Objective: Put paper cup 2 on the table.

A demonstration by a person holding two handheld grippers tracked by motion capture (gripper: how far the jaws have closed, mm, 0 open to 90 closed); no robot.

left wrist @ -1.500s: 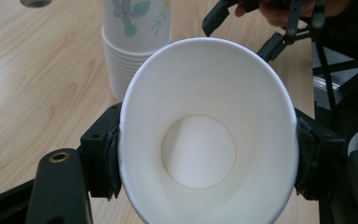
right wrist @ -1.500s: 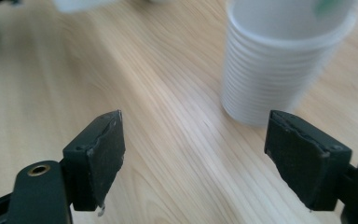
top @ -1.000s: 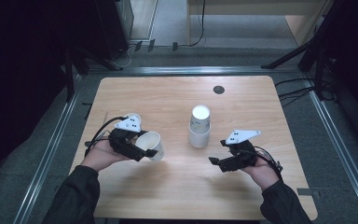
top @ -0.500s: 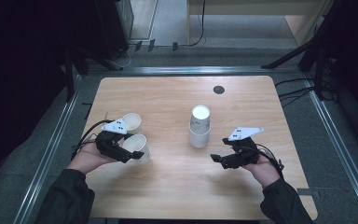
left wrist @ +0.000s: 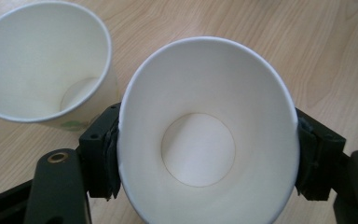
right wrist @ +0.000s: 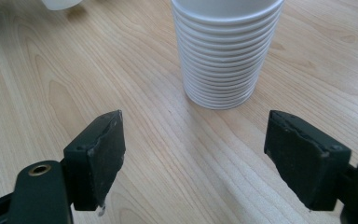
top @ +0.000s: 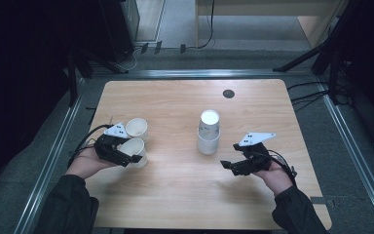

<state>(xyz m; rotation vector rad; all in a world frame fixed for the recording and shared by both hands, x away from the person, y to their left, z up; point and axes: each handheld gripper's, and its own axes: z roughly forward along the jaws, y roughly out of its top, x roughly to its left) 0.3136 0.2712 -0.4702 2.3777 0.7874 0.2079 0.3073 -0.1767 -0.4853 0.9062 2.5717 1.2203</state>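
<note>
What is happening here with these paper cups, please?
A person works at a wooden table with a gripper in each hand. The left gripper is clamped on a white paper cup, pads pressing both sides of its wall, right beside a second cup that stands upright on the table. The right gripper is open and holds nothing; it points at a stack of cups standing near the middle of the table. It looks like cups are being set out one by one.

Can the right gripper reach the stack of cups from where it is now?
Probably yes. The right gripper is open, empty, and points at the stack of cups; bare table lies between them.
</note>
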